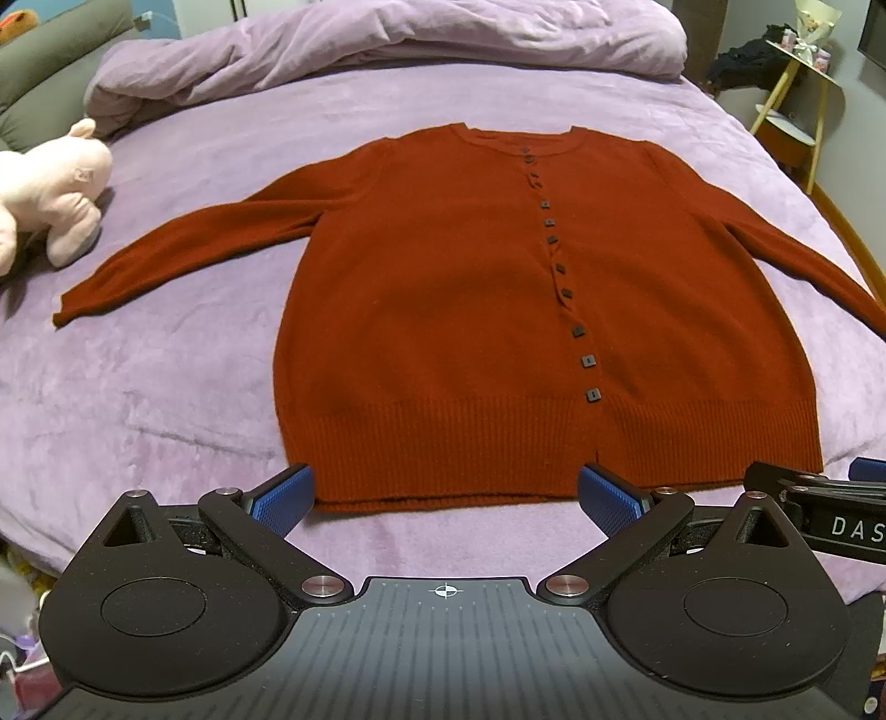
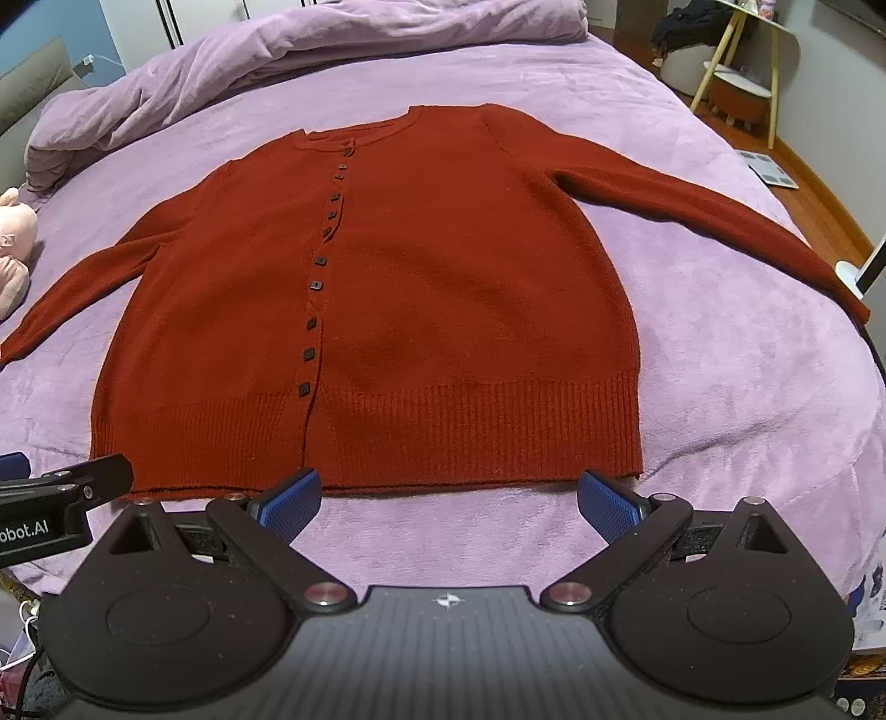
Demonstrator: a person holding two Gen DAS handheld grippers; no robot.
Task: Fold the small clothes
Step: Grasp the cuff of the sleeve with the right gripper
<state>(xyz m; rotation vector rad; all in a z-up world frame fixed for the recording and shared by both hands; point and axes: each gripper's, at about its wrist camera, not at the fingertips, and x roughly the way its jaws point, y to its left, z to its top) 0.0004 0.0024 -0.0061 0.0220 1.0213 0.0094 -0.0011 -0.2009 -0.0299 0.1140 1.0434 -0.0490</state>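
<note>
Two claws hover side by side at the near edge of the bed (image 1: pixel 166 360), both spread wide and holding nothing. Just ahead of the left claw (image 1: pixel 446 498) lies the red cardigan (image 1: pixel 432 310), flat and buttoned, sleeves out to each side, its hem between the blue fingertips (image 1: pixel 285 493). The right claw (image 2: pixel 448 501) faces the same hem. A pink plush toy (image 1: pixel 55 194) sits far left.

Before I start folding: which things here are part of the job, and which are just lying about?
Job:
- red cardigan, spread flat, buttoned
- left gripper, open, at the hem
- right gripper, open, at the hem

Lying about:
- pink plush toy
- bunched purple duvet
- side table
</note>
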